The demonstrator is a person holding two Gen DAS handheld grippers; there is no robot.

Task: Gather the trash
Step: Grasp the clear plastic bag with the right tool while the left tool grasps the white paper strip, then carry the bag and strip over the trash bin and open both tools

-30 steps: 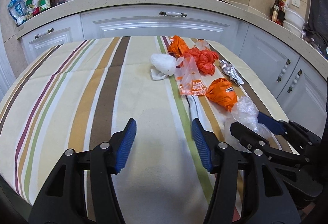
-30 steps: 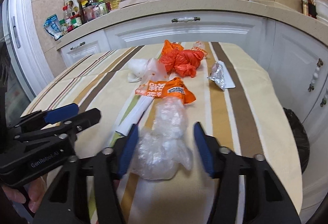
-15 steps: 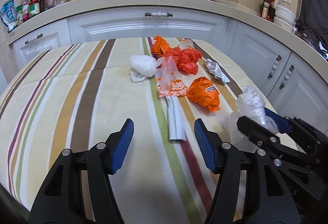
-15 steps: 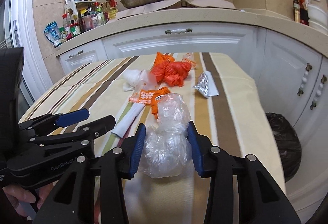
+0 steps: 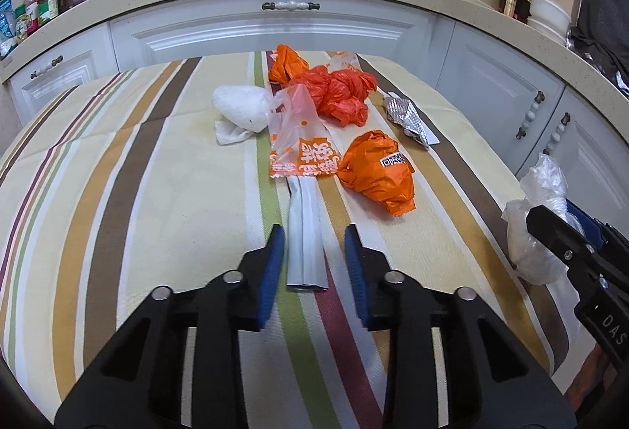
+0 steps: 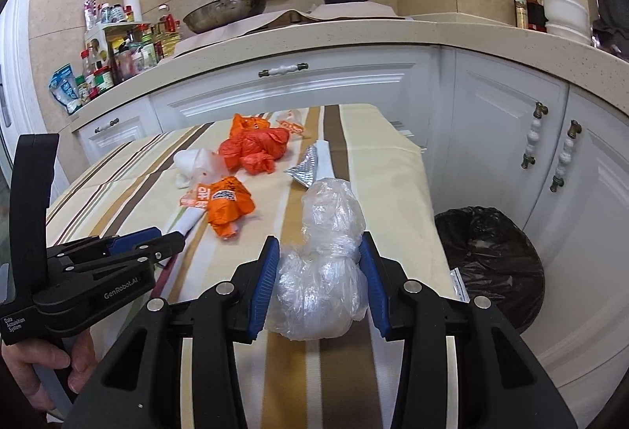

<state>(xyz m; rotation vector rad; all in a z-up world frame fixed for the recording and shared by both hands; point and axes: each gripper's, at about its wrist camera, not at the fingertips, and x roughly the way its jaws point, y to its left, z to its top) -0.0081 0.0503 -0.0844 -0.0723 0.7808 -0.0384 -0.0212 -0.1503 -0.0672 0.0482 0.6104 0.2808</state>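
Note:
My right gripper (image 6: 318, 252) is shut on a crumpled clear plastic bag (image 6: 324, 252), lifted above the striped table's right edge; the bag also shows in the left wrist view (image 5: 538, 228). My left gripper (image 5: 312, 246) is open, its fingers either side of the near end of a flat white-grey wrapper (image 5: 304, 232) with an orange printed top. An orange crumpled bag (image 5: 379, 171) lies just right of it. Farther back lie a red-orange bag heap (image 5: 334, 91), a white tissue wad (image 5: 243, 109) and a silver foil wrapper (image 5: 409, 116).
A bin with a black liner (image 6: 487, 264) stands on the floor right of the table (image 5: 118, 193). White cabinets (image 5: 291, 32) and a counter with a wok, pot and bottles run behind and to the right.
My right gripper closed on the clear bag and lifted it off the table. My left gripper moved right and forward until its fingers straddle the white wrapper's end, and narrowed.

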